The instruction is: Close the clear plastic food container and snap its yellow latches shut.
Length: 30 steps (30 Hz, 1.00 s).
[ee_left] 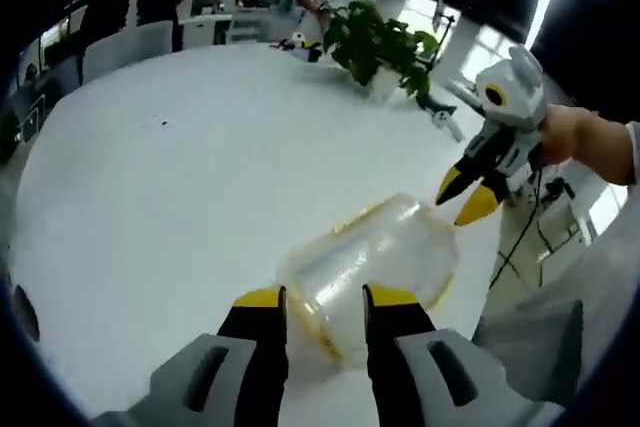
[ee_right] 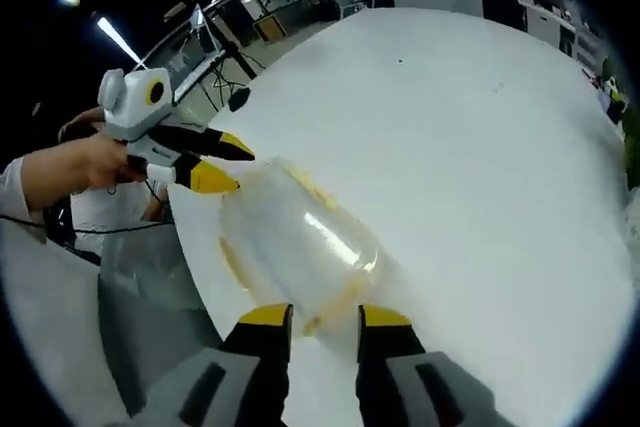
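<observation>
The clear container lies on the white desk. Left claw straddles its end at 6 o'clock, seemingly unclamped; right claw open at 2 o'clock. Steady it, then press latches.

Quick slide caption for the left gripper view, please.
Left hand-held gripper straddles the clear plastic food container on the white table; right hand-held gripper at its far end.
</observation>
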Available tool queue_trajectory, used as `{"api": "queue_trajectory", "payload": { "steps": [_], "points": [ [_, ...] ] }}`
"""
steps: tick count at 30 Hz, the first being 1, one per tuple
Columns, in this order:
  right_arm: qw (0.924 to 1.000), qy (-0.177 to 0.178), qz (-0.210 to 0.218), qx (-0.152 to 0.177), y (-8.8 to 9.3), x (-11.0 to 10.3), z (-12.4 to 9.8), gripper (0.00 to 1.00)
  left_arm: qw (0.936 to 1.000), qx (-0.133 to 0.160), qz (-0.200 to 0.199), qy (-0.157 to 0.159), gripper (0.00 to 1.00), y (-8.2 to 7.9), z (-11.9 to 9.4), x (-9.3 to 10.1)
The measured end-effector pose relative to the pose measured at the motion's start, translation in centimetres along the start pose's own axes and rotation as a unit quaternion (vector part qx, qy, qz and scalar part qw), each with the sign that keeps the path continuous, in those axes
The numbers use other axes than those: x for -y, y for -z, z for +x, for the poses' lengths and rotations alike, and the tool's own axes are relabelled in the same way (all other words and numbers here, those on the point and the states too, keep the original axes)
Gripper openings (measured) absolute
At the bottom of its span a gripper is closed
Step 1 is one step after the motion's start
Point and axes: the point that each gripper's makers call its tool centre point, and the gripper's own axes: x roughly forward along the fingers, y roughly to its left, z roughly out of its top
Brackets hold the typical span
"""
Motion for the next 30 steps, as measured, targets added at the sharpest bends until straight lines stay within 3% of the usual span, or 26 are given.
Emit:
{"api": "queue_trajectory", "payload": {
  "steps": [3,8,11,16,20,24,30],
  "points": [
    [0.9993,-0.002,-0.034,0.016,-0.8,-0.5,-0.4,0.25,0.9991,0.009,0.016,0.037,0.15,-0.6,-0.1,1.3],
    [0.9944,-0.043,-0.074,0.062,-3.1,-2.8,-0.7,0.20,0.9948,0.017,0.070,0.072,0.05,-1.5,0.1,3.0],
    [0.9852,-0.049,-0.144,0.080,-4.2,-3.9,-0.4,0.19,0.9890,0.016,0.115,0.092,0.00,-1.6,0.6,4.3],
    [0.9723,-0.048,-0.203,0.105,-5.8,-5.1,0.3,0.11,0.9784,0.002,0.165,0.124,0.00,-0.8,1.6,6.4],
    [0.9651,-0.046,-0.235,0.105,-6.3,-5.8,1.0,0.07,0.9674,-0.022,0.210,0.139,0.00,0.6,2.1,7.6],
    [0.9640,-0.041,-0.243,0.100,-6.5,-5.9,2.1,0.07,0.9617,-0.028,0.223,0.157,0.00,1.3,2.3,8.6],
    [0.9600,-0.024,-0.269,0.074,-6.2,-5.1,4.0,0.07,0.9586,-0.038,0.231,0.162,0.00,2.0,2.3,9.1]
  ]
}}
